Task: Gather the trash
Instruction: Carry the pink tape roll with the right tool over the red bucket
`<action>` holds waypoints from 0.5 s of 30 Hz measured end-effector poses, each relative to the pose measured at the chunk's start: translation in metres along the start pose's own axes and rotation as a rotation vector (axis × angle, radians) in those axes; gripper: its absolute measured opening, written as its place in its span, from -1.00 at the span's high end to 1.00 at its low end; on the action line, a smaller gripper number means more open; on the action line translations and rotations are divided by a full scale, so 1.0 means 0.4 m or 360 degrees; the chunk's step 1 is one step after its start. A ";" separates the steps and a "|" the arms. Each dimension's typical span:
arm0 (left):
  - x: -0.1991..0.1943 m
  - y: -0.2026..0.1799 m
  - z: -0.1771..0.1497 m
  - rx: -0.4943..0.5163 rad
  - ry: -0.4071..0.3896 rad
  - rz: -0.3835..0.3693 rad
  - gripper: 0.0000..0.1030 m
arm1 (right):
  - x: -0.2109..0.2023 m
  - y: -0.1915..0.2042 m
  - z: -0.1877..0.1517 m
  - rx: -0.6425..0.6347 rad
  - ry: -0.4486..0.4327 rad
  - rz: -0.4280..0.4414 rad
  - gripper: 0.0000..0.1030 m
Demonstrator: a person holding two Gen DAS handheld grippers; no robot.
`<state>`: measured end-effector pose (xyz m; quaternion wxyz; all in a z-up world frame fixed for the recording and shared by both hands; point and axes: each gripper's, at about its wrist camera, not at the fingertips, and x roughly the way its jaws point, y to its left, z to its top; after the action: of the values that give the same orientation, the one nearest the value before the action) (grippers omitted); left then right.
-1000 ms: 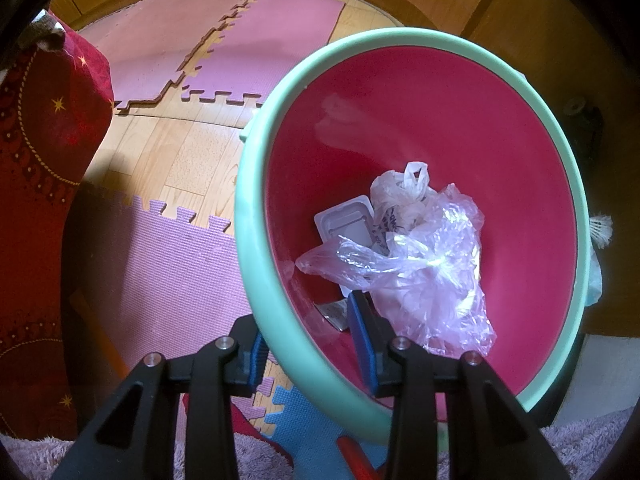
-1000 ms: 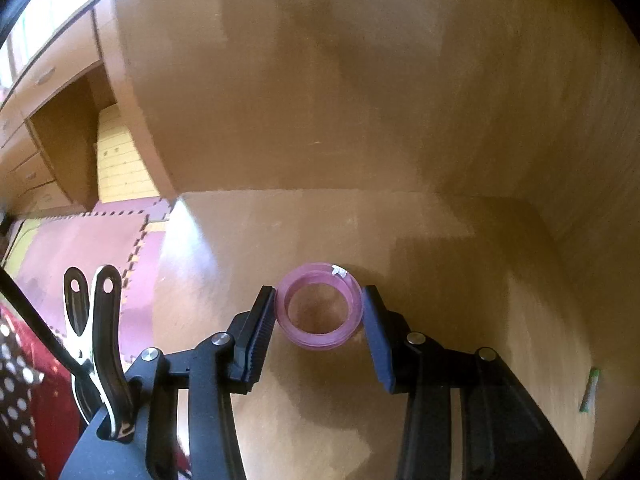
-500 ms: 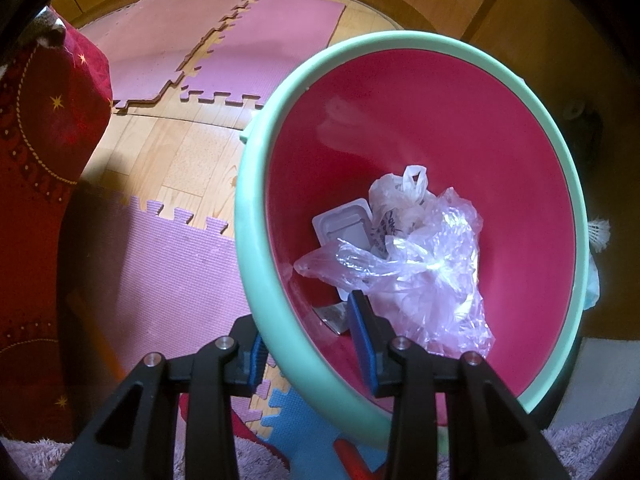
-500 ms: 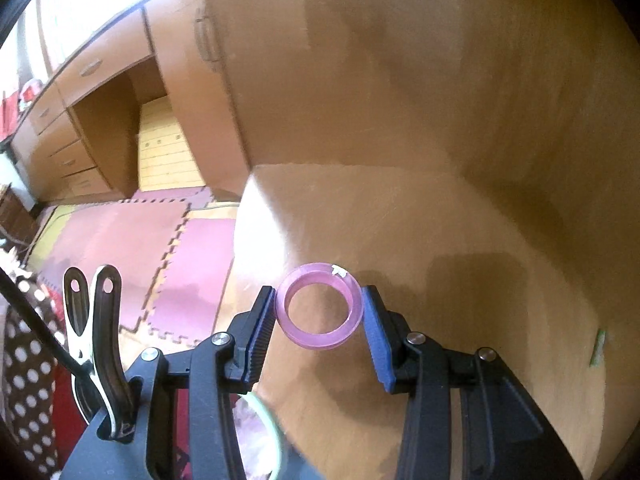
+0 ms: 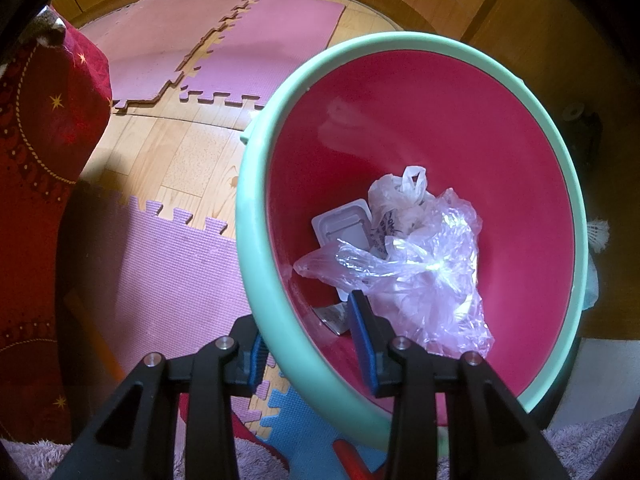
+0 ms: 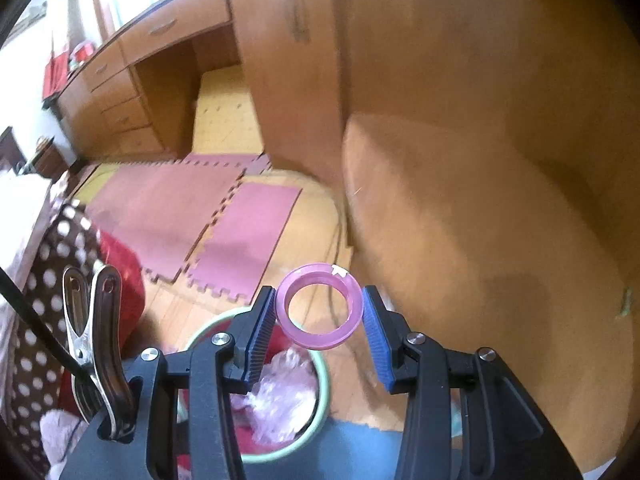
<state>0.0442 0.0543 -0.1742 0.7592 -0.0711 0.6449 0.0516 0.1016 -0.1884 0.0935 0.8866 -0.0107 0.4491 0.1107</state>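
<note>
My left gripper (image 5: 310,336) is shut on the near rim of a bin (image 5: 256,248) with a mint green rim and a red inside, one finger inside and one outside. The bin holds a crumpled clear plastic bag (image 5: 416,276) and a white plastic tray (image 5: 344,226). My right gripper (image 6: 320,316) is shut on a pink tape ring (image 6: 320,306) and holds it in the air above and beyond the bin (image 6: 320,364), which shows low in the right wrist view with the bag (image 6: 280,396) inside.
Pink foam mats (image 5: 224,52) lie on the wooden floor. A red cloth (image 5: 44,128) hangs at the left. A round wooden tabletop (image 6: 500,240) is at the right, with wooden cabinets and drawers (image 6: 168,72) behind. A metal clip (image 6: 96,344) sits on the right gripper.
My right gripper has lifted the pink ring off the tabletop and carried it left, until the bin shows below it. My left gripper and the bin have barely moved.
</note>
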 end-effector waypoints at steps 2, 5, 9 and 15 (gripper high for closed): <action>0.001 -0.001 0.000 -0.0001 0.0001 -0.0001 0.25 | 0.013 0.026 -0.027 -0.0030 0.0043 0.0030 0.14; 0.001 -0.001 0.000 0.0001 0.0000 -0.0002 0.25 | 0.044 0.065 -0.071 -0.0069 0.0092 0.0061 0.14; 0.000 0.001 0.000 0.0000 0.0001 -0.0002 0.25 | 0.084 0.095 -0.125 -0.0066 0.0149 0.0101 0.14; 0.000 0.001 -0.001 0.0000 0.0000 -0.0002 0.26 | 0.163 0.122 -0.202 -0.0076 0.0248 0.0122 0.14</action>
<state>0.0438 0.0547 -0.1741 0.7592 -0.0714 0.6449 0.0512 0.0647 -0.1381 -0.0028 0.8435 -0.0232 0.5141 0.1539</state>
